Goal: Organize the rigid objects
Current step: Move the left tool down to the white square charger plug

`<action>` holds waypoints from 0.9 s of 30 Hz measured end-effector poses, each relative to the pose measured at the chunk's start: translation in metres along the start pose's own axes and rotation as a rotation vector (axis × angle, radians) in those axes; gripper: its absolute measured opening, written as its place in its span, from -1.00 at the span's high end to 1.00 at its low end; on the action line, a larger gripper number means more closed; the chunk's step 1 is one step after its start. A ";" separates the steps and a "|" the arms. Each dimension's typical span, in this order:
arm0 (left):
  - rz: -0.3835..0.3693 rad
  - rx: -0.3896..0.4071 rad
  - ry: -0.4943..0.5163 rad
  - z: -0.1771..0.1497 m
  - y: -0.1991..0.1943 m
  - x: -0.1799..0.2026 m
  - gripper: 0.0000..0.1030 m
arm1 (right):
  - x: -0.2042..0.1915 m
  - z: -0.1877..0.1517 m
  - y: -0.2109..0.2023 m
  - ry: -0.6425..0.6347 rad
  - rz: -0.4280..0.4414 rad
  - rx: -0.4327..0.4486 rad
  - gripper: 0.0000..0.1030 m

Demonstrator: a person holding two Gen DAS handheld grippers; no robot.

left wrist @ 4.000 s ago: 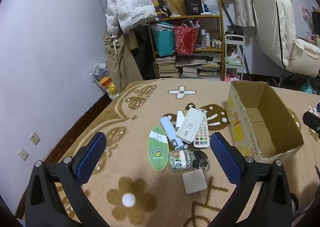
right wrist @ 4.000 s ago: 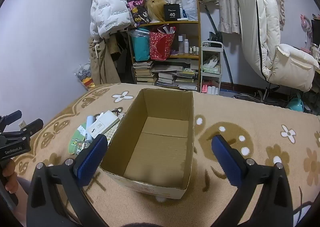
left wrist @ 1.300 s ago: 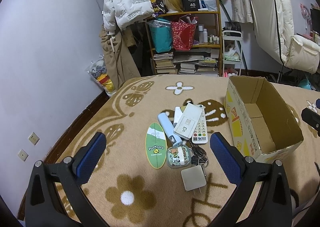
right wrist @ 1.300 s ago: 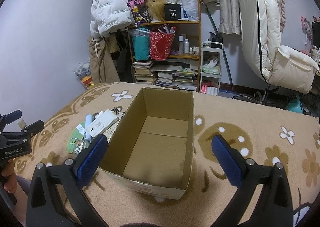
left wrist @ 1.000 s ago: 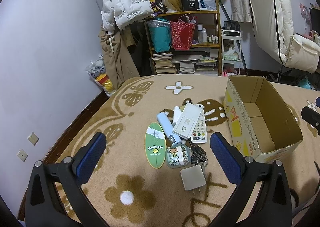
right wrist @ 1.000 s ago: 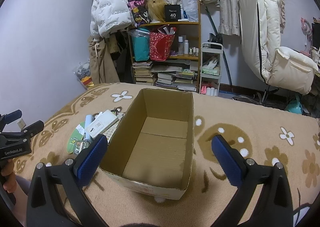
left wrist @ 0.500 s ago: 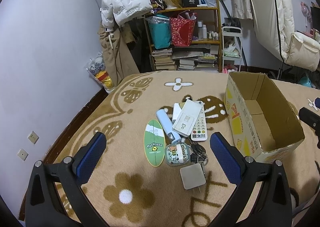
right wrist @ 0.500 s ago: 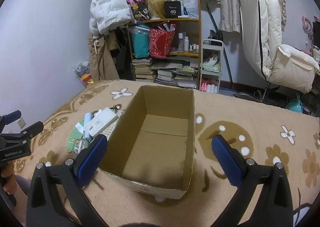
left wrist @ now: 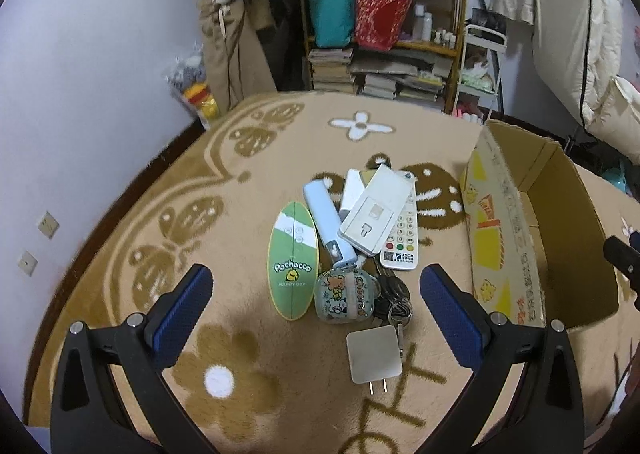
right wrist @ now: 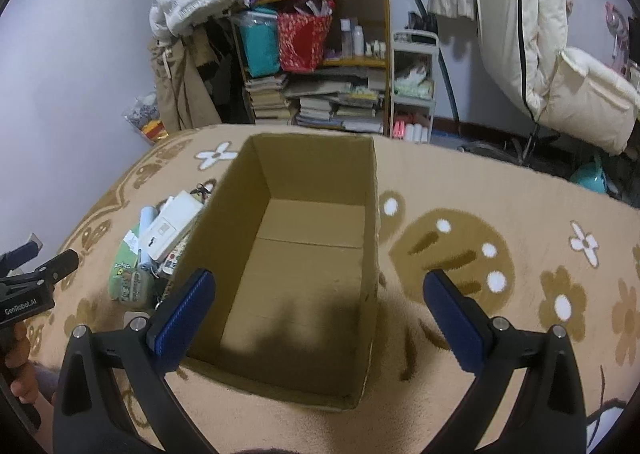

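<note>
Black claw (left wrist: 316, 308) arms, blue ribbed pads (left wrist: 182, 304), silver screws, "GenRobot.AI" mark

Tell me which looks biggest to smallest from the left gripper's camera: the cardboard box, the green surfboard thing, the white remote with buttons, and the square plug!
1. cardboard box, easily the biggest.
2. green surfboard thing.
3. white remote, though a flat white device covers part of it, so second and third are unsure.
4. square plug, smallest, even though it lies nearest the camera.

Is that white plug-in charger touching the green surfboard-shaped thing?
Apart. The left wrist view shows bare carpet between the white charger and the green board.
</note>
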State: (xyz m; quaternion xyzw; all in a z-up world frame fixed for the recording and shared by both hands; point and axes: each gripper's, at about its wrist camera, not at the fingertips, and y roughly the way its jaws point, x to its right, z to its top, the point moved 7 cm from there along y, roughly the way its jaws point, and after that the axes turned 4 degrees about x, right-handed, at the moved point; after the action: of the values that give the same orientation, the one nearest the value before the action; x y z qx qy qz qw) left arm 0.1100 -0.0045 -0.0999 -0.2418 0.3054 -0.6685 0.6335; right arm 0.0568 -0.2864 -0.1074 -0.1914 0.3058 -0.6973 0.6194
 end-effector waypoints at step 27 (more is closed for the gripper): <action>-0.011 -0.346 0.086 -0.062 0.089 0.021 -0.99 | 0.024 -0.025 0.080 0.015 -0.043 -0.285 0.30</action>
State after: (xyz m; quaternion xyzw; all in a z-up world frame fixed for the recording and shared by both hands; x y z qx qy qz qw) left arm 0.1267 -0.0204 -0.2079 -0.3199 0.4415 -0.6191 0.5652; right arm 0.0966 -0.3090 -0.1819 -0.2790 0.4021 -0.6612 0.5685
